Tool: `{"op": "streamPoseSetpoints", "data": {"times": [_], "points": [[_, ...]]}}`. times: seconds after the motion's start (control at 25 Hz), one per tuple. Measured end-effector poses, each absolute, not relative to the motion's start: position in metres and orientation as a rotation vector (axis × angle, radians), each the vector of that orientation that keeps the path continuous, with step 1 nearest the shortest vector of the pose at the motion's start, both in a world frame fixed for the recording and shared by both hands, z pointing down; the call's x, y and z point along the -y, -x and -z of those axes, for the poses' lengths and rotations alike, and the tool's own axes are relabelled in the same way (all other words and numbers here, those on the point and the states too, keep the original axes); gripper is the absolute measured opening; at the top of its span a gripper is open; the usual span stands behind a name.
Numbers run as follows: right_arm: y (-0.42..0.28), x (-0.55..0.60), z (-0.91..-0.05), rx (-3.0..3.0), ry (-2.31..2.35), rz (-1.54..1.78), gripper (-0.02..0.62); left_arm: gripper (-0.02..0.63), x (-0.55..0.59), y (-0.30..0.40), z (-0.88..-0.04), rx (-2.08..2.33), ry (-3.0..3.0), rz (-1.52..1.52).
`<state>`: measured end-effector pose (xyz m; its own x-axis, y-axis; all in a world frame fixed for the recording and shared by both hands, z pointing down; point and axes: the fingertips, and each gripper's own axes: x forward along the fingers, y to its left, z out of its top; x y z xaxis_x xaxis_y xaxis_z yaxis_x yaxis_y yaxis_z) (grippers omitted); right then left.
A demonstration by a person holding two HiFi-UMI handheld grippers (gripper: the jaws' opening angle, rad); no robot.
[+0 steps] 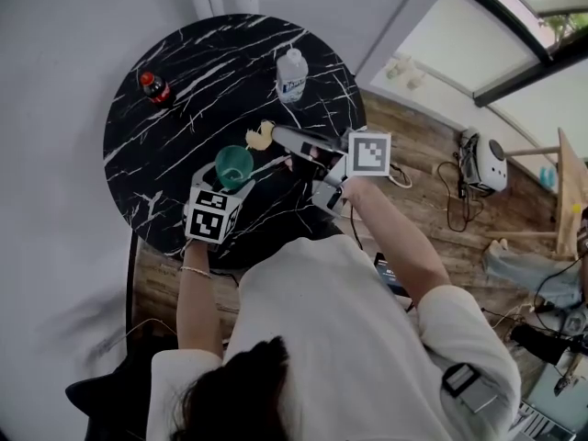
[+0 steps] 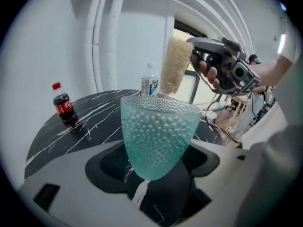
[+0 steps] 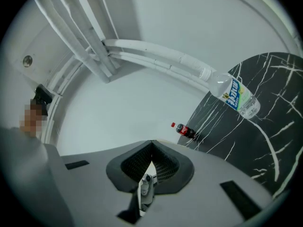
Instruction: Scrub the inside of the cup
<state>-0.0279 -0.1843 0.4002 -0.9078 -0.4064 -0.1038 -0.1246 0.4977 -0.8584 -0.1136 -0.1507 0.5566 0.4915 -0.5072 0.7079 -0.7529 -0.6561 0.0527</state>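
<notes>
A teal dimpled cup (image 2: 158,136) stands upright between the jaws of my left gripper (image 2: 150,176), which is shut on its lower part. From the head view the cup (image 1: 233,165) is held over the black marble table (image 1: 184,154), with my left gripper (image 1: 230,185) just below it. My right gripper (image 1: 281,137) is shut on the thin metal handle (image 3: 146,186) of a brush. Its beige fluffy brush head (image 2: 173,66) hangs just above and behind the cup's far rim, outside the cup. The brush head (image 1: 261,136) lies up and right of the cup.
A small cola bottle (image 1: 154,86) stands at the table's far left and a clear water bottle (image 1: 291,74) at its far side. Both also show in the left gripper view: cola bottle (image 2: 64,109), water bottle (image 2: 149,84). Cables and gear lie on the wooden floor (image 1: 432,200) at right.
</notes>
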Motion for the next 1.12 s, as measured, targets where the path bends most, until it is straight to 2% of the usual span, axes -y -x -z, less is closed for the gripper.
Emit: {"op": "streamPoseSetpoints", "data": {"times": [0.6,1.12], "points": [[-0.004,0.182,-0.441,-2.527,0.625,1.392,0.034,0.348,0.164,0.121,-0.569,1.271,-2.208,-0.527],[-0.007,0.173,-0.446,-2.542,0.644,1.410,0.034,0.348,0.173,0.121,-0.601,1.349,-2.169,-0.645]]}}
